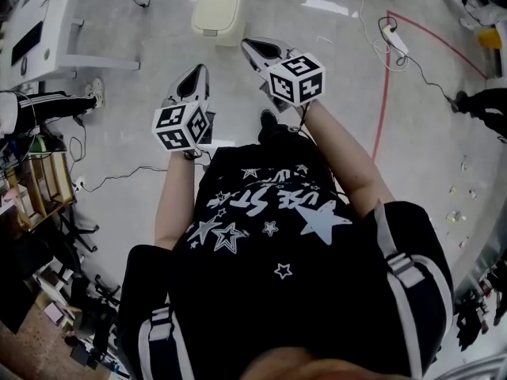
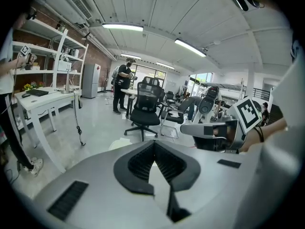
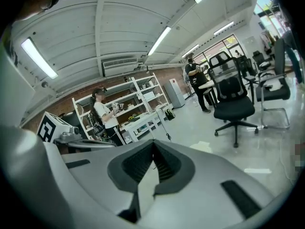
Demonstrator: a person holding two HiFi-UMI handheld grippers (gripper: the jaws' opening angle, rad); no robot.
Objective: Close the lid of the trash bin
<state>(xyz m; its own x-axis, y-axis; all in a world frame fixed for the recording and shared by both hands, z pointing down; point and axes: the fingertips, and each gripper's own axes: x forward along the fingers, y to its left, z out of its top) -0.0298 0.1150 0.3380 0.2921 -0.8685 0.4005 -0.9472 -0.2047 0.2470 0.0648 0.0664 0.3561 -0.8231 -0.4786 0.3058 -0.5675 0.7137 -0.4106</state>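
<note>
1. Two grey hand-held grippers are pointing forward above a glossy grey floor [image 1: 333, 77].
2. Left gripper [image 1: 198, 71] [image 2: 153, 145] is showing its jaws pressed together, with nothing between them.
3. Right gripper [image 1: 248, 45] [image 3: 152, 142] is doing the same: its jaws are meeting at the tips and gripping nothing.
4. One cream, rounded-square plastic trash bin [image 1: 215, 10] is standing on the floor ahead of both grippers, well apart from them, its lid lying flat on top.

Your left forearm [image 1: 174, 200] and right forearm [image 1: 348, 161] reached forward. The left tongs [image 1: 196, 76] and right tongs [image 1: 255, 50] pointed ahead, side by side, not touching, each with jaws together on nothing.
</note>
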